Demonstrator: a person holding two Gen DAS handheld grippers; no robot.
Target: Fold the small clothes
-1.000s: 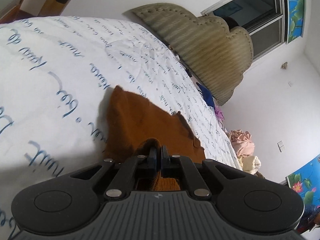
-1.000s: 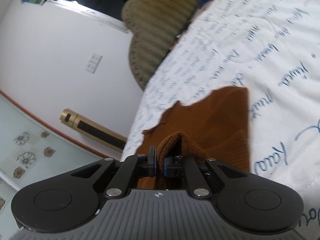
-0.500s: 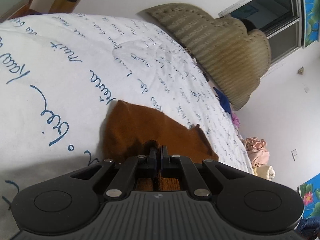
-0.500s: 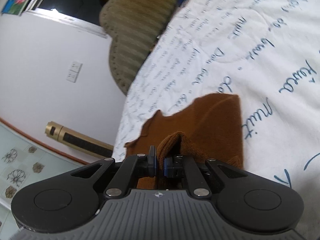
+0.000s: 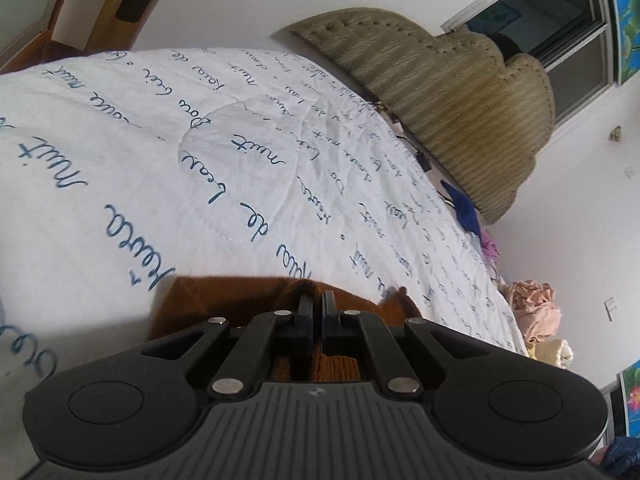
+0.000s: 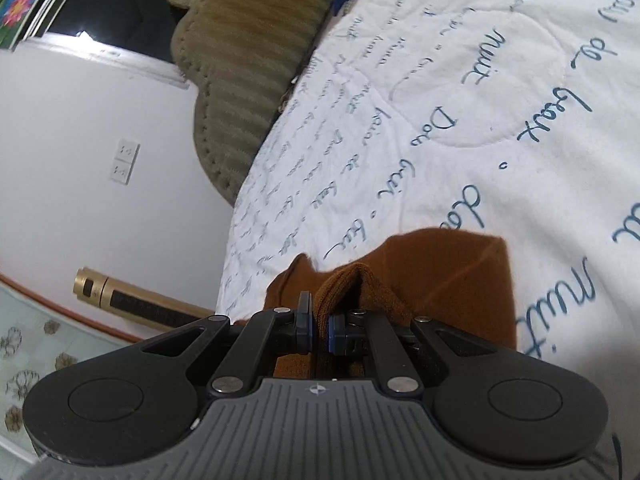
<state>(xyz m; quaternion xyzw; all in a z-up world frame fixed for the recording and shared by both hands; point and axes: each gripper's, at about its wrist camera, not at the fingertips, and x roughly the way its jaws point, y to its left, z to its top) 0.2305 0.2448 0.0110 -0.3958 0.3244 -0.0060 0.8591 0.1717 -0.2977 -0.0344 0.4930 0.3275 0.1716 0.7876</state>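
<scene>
Closest to us, the left gripper (image 5: 314, 304) is clenched on a bunched edge of the brown knit garment (image 5: 200, 300). The cloth pokes up between its two black fingers. The right gripper (image 6: 318, 316) is also pinching the same brown knit garment (image 6: 440, 276), with a thick ridge of the knit squeezed between its blue pads (image 6: 331, 332). Two grips on one edge make sense: held at two spots, the edge stays straight and does not sag in the middle, so it can be carried over as one neat line.

Just past the fingers, the rest of the garment lies flat on the white quilt (image 5: 140, 168), which has blue handwriting printed on it. One small corner (image 6: 294, 270) sticks out toward the wall side. This looks like the middle of a fold, with the held edge being brought over the flat part.

Farther off, at the head of the bed, stands a padded tan headboard (image 5: 440, 92). Some blue cloth (image 5: 464, 208) sits by it, and a heap of pink clothes (image 5: 534, 308) waits at the bed's far side. Behind them is a dark window (image 5: 552, 16).
</scene>
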